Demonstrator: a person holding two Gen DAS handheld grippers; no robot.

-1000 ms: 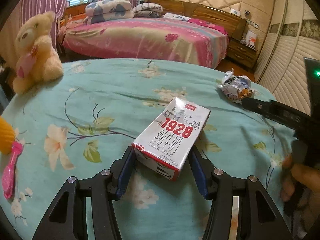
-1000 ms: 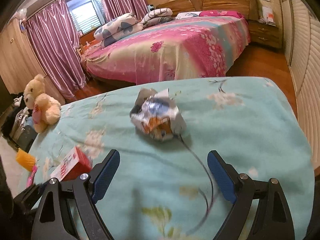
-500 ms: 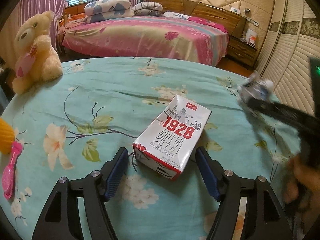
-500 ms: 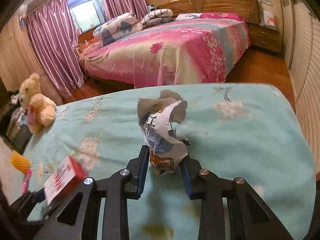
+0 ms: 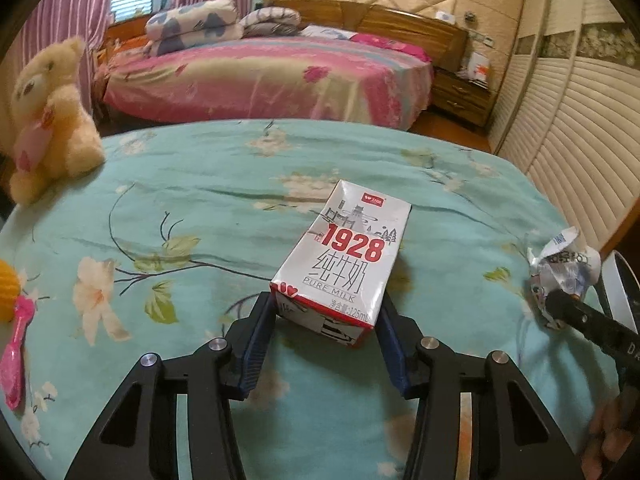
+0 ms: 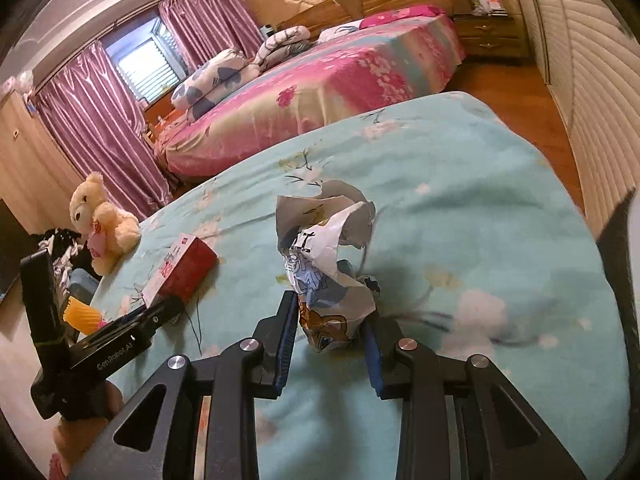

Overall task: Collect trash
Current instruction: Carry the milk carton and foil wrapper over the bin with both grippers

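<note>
Left gripper (image 5: pixel 324 330) jaws closing round milk carton (image 5: pixel 344 264), centre frame on floral bed (image 5: pixel 200 208); right gripper (image 6: pixel 330 330) jaws clamped on crumpled wrapper (image 6: pixel 328 272), frame centre

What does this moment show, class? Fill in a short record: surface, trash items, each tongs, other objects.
surface: teal floral bedspread
trash items: milk carton; crumpled wrapper
left tongs: closing, carton's near end between the pads
right tongs: shut on crumpled wrapper
other objects: teddy bear at the far left edge; pink bed behind
</note>
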